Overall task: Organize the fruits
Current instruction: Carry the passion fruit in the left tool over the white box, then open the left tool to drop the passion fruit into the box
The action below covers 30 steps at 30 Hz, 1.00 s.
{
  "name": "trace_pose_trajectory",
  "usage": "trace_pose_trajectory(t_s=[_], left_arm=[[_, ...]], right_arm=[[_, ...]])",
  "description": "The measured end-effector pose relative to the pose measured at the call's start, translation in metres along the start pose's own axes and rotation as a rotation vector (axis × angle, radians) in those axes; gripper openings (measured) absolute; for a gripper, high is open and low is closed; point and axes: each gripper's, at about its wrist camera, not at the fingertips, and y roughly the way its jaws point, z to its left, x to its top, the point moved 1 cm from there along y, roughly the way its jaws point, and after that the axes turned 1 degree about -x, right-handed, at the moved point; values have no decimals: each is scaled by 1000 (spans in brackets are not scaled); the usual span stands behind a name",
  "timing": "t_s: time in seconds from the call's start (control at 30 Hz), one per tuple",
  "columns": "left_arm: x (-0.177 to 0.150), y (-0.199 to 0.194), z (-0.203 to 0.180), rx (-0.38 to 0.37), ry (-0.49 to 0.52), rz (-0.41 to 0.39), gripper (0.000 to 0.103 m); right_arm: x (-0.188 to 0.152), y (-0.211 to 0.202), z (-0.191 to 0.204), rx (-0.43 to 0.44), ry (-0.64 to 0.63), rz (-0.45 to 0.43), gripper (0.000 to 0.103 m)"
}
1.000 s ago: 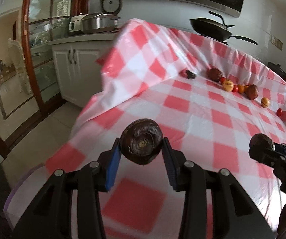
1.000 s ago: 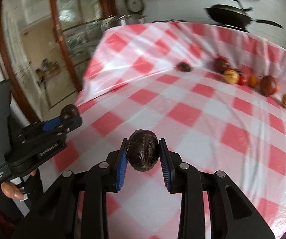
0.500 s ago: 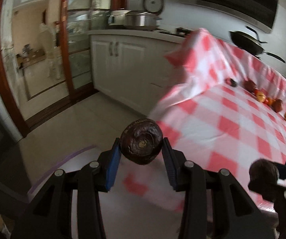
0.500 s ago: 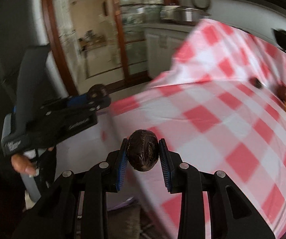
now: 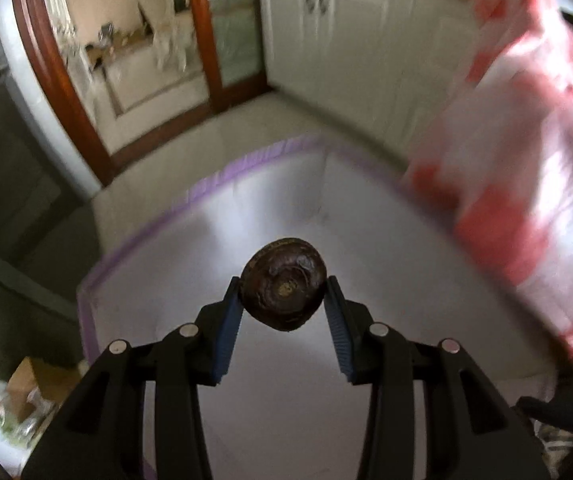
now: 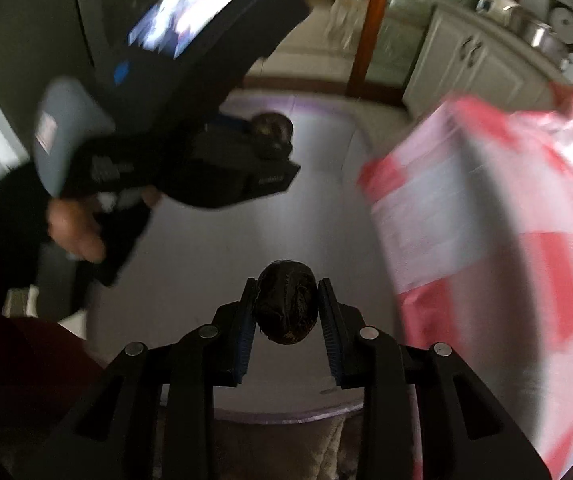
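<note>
Pinched between the blue pads of the left gripper (image 5: 284, 300), a dark fruit (image 5: 284, 283); pinched in the right gripper (image 6: 286, 310), another dark fruit (image 6: 287, 307), both above a purple-rimmed white bin (image 5: 386, 248).

Soft daylight reaches me from the glass doors (image 5: 222, 40), leaving the room dim and grey. My left view smears the checked cloth (image 5: 526, 200) into pink streaks; only my fingers (image 5: 226, 320) stay crisp. In my right view the other handset's screen (image 6: 190, 16) glares white, blurred. Fisheye bending curves every edge, and the corners go black.
</note>
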Motion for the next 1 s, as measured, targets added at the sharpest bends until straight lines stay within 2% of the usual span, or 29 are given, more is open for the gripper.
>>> trace_pose_trajectory(t_s=[0.13, 0.23, 0.4, 0.6, 0.63, 0.67, 0.73, 0.77, 0.83, 0.9, 0.93, 1.0], left_arm=[[-10, 32, 8, 63, -1, 109, 42], [-15, 51, 15, 75, -35, 176, 42], [-11, 63, 17, 88, -56, 204, 42], [-12, 71, 25, 95, -71, 236, 42], [-12, 71, 26, 101, -72, 233, 48], [-11, 70, 26, 107, -74, 232, 60], [-9, 69, 29, 109, -81, 226, 71], [-8, 68, 30, 107, -83, 223, 74], [-2, 61, 31, 101, -96, 196, 74], [7, 44, 34, 101, -115, 122, 74], [15, 23, 36, 112, -132, 27, 74], [24, -6, 37, 113, -149, -104, 85]], right_arm=[[-2, 36, 11, 11, -32, 97, 31], [-4, 55, 21, 8, -65, 163, 31], [-6, 63, 21, 11, -75, 200, 31], [-4, 66, 14, 42, -9, 213, 32], [-1, 67, 13, 46, -2, 216, 33], [0, 66, 12, 45, 3, 216, 34], [6, 61, 7, 45, 13, 191, 34], [9, 55, 4, 50, 24, 166, 37], [1, 28, -3, 62, 55, 90, 41], [6, -1, -12, 82, 82, -4, 42], [9, -23, -18, 104, 104, -68, 43], [11, -59, -29, 127, 134, -176, 50]])
